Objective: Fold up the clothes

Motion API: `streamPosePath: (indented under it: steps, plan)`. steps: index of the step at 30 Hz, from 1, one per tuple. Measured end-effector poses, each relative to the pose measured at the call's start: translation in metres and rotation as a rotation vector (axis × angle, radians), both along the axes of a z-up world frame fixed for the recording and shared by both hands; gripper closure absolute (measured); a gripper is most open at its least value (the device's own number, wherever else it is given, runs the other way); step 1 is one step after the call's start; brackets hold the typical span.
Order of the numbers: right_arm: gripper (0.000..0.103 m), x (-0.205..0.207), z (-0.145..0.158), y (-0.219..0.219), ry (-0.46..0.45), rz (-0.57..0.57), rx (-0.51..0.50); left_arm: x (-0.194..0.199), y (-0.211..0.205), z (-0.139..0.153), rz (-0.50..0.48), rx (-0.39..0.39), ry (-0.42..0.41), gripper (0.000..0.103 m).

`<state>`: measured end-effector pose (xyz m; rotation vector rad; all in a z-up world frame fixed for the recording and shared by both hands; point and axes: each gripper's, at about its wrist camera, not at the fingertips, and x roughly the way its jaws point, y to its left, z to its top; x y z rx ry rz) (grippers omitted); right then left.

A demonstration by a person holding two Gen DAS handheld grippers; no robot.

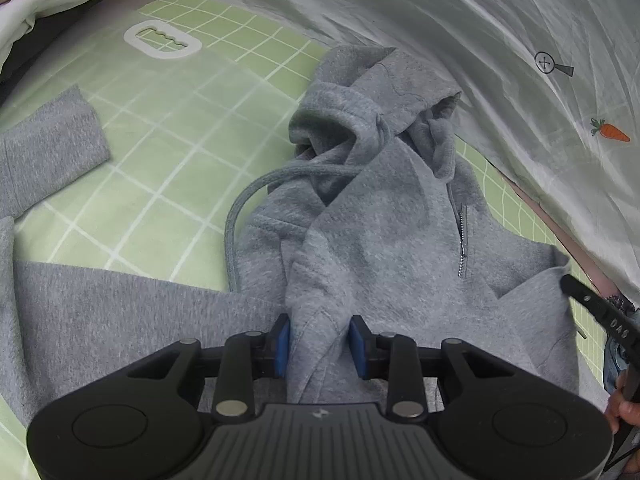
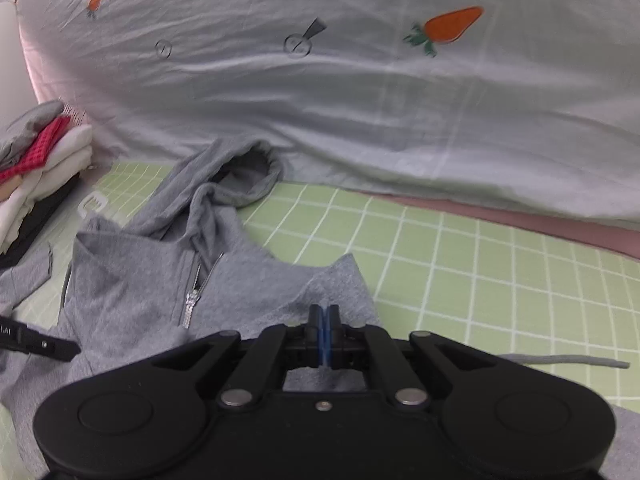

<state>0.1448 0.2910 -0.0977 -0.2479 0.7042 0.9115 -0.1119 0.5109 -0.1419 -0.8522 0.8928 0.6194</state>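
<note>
A grey hoodie (image 1: 384, 224) lies spread on a bed covered with a green checked sheet (image 1: 168, 128). Its hood (image 1: 360, 108) points away from the cameras, bunched up against a pale quilt (image 1: 460, 20) printed with carrots. One sleeve (image 1: 52, 148) lies out flat to the left on the sheet. A drawstring (image 1: 240, 216) loops off the collar onto the sheet, and the short zip (image 1: 463, 240) at the neck is partly undone.

The left hand-held gripper (image 1: 320, 340) has a raised ridge of hoodie cloth between its blue pads (image 1: 282, 344). The pads stand apart on either side of the fold and press against it, so the left tool grasps the hoodie with a thick bunch of fabric filling the gap.

The right hand-held gripper (image 2: 324, 336) is over the hoodie's right shoulder area. Its blue pads (image 2: 320, 340) are drawn together with almost no gap. Grey cloth lies directly beneath and ahead of them, and it appears to be pinched at the tips, though the contact itself is hidden by the tool body.

A stack of folded clothes (image 2: 40, 168) sits at the left edge of the bed in the right wrist view, well apart from the hoodie. A white plastic ring (image 1: 162, 40) lies on the sheet beyond the sleeve.
</note>
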Motion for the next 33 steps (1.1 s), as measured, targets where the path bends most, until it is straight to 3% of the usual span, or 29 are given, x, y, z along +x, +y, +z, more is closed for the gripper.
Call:
streamPosePath:
  steps: [2, 5, 8, 9, 11, 13, 17, 22, 25, 30, 33]
  plan:
    - [0.102, 0.015, 0.014, -0.021, -0.032, -0.130, 0.054, 0.000, 0.000, 0.000, 0.002, -0.001, -0.002, 0.069]
    - [0.102, 0.048, 0.011, -0.050, 0.020, -0.312, 0.082, 0.002, 0.000, 0.000, 0.012, -0.009, -0.013, 0.064]
    - [0.102, 0.058, -0.006, -0.056, -0.011, -0.394, -0.053, 0.006, -0.001, 0.009, 0.000, 0.018, -0.004, 0.066]
    - [0.102, 0.060, -0.009, -0.061, 0.001, -0.409, -0.061, 0.007, -0.002, 0.012, -0.004, 0.028, 0.000, 0.066]
    - [0.096, 0.062, -0.010, -0.077, 0.060, -0.428, 0.017, 0.010, -0.004, 0.020, -0.023, 0.071, -0.007, 0.066]
    - [0.095, 0.057, -0.009, -0.077, 0.071, -0.397, 0.031, 0.014, -0.004, 0.027, -0.041, 0.104, -0.002, 0.066]
    - [0.095, 0.035, 0.000, -0.059, 0.004, -0.303, 0.020, 0.025, -0.006, 0.042, -0.054, 0.171, -0.002, 0.068]
    - [0.095, 0.014, 0.015, -0.034, -0.068, -0.223, 0.059, 0.039, -0.009, 0.066, -0.085, 0.248, -0.067, 0.068]
    - [0.094, 0.014, 0.004, -0.018, -0.041, -0.154, 0.005, 0.058, -0.010, 0.054, -0.134, 0.253, -0.030, 0.068]
    - [0.080, 0.017, -0.028, -0.012, 0.045, -0.151, -0.093, 0.087, -0.010, 0.024, -0.209, 0.206, 0.072, 0.065]
    - [0.076, 0.018, -0.032, -0.016, 0.076, -0.163, -0.079, 0.093, -0.014, 0.017, -0.231, 0.204, 0.079, 0.049]
